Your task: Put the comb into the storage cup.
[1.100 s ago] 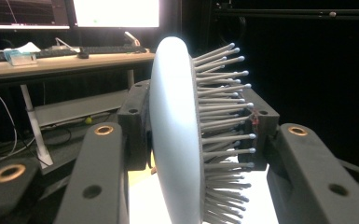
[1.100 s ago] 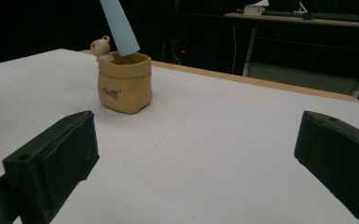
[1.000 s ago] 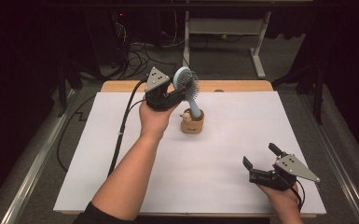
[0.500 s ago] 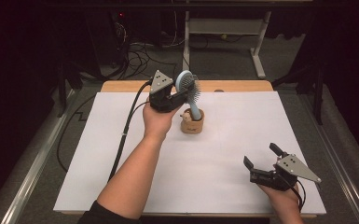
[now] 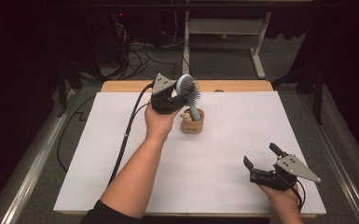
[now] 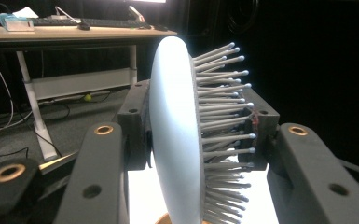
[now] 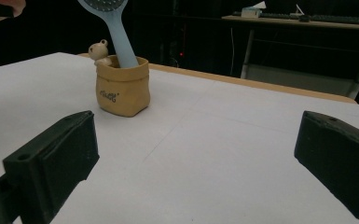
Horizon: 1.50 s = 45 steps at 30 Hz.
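Note:
A light blue hairbrush (image 5: 189, 87) stands with its handle in a small tan pot (image 5: 192, 124) at the table's back middle. My left gripper (image 5: 182, 96) is shut on the brush head. In the left gripper view the pads (image 6: 137, 122) clamp the brush (image 6: 175, 140) across its back and bristles, and the left gripper (image 6: 198, 125) is level. A small figurine (image 7: 99, 50) sits on the rim of the pot (image 7: 121, 88), with the brush handle (image 7: 120, 39) rising beside it. My right gripper (image 5: 260, 157) rests open at the front right, and nothing lies between the wide-set jaws of this right gripper (image 7: 198, 154).
A white sheet (image 5: 121, 154) covers most of the wooden table (image 5: 233, 86). The left gripper's cable (image 5: 130, 126) trails down the table's left side. A desk frame (image 5: 224, 28) and floor cables (image 5: 144, 51) lie behind the table.
My left gripper has sunk a little with the brush, so the handle sits lower in the pot. The right gripper has kept still.

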### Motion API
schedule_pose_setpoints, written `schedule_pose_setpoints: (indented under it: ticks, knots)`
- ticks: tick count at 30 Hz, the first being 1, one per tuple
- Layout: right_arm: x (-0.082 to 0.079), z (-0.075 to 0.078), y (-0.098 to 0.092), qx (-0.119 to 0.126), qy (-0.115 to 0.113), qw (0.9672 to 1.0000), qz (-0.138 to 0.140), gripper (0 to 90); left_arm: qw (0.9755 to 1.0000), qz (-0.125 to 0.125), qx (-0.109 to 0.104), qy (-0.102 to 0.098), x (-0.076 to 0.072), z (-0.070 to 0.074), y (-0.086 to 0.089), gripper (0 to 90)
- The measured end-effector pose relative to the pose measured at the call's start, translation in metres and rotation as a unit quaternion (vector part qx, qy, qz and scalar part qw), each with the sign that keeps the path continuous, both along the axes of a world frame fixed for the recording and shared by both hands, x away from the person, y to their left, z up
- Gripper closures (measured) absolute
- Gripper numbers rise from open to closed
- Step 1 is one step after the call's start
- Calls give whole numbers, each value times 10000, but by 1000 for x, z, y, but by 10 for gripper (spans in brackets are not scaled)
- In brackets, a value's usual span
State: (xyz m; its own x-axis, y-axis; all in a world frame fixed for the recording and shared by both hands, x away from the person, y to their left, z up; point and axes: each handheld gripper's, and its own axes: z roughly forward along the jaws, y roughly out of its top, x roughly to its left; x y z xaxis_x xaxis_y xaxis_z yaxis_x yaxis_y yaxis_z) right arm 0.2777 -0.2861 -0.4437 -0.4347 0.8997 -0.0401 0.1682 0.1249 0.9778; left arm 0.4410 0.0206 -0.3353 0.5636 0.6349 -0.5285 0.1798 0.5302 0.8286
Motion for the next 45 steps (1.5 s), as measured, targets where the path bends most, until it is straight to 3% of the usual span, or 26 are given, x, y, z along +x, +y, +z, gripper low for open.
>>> schedule_pose_setpoints:
  ticks: [17, 33, 45]
  knots:
    - [1, -1, 0, 25, 11, 10000, 28, 1, 9998, 48, -134, 104, 6, -10, 4, 548]
    - [0, 0, 0, 25, -24, 10000, 20, 1, 9999, 12, -47, 115, 10, -20, -3, 546]
    - [-1, 1, 0, 29, -48, 10000, -16, 1, 9998, 23, -114, 150, 15, -22, 4, 516]
